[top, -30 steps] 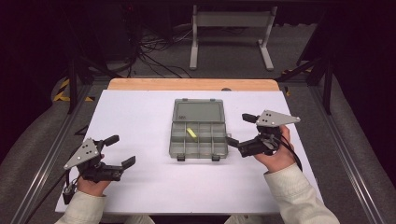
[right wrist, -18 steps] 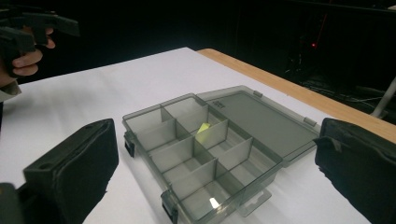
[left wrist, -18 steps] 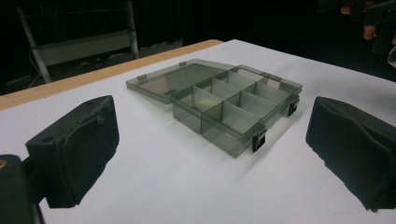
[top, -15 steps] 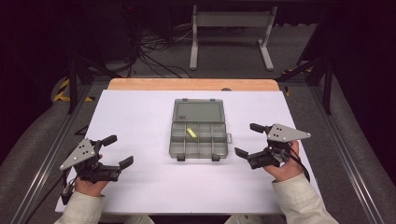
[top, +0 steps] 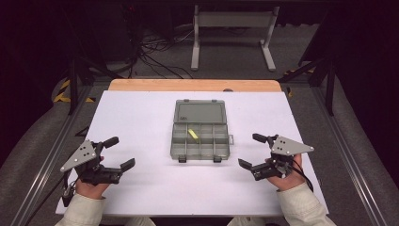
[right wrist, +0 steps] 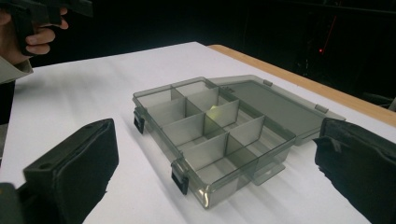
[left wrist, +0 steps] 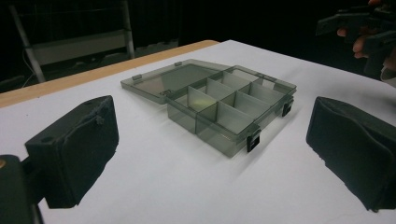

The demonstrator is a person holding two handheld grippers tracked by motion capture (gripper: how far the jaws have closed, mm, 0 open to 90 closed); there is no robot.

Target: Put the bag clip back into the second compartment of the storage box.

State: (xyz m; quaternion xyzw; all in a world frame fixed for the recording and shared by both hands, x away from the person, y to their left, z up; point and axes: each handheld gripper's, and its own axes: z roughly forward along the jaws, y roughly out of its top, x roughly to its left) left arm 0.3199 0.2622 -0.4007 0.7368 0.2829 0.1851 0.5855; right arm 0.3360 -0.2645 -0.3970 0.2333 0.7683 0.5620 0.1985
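Note:
A smoky clear compartment box (top: 200,141) lies in the middle of the white table (top: 141,117), its lid (top: 199,113) folded flat toward the far side. One small yellow piece (top: 193,134) rests in a middle compartment; the other compartments look bare. My left gripper (top: 120,153) is open near the front left edge, well short of the box, with nothing between its jaws. My right gripper (top: 251,150) is open to the right of the box's front corner, apart from it. The right gripper view shows the box (right wrist: 205,135) between the wide jaws, latches facing me.
A wooden strip (top: 193,84) runs along the table's far edge. Behind the table, a metal stand (top: 233,33) and loose cables (top: 150,52) sit on the dark floor. Bare white table surface surrounds the box on all sides.
My right gripper has drawn back from beside the box, toward the near right edge of the table. The left gripper has barely shifted. The box has not moved.

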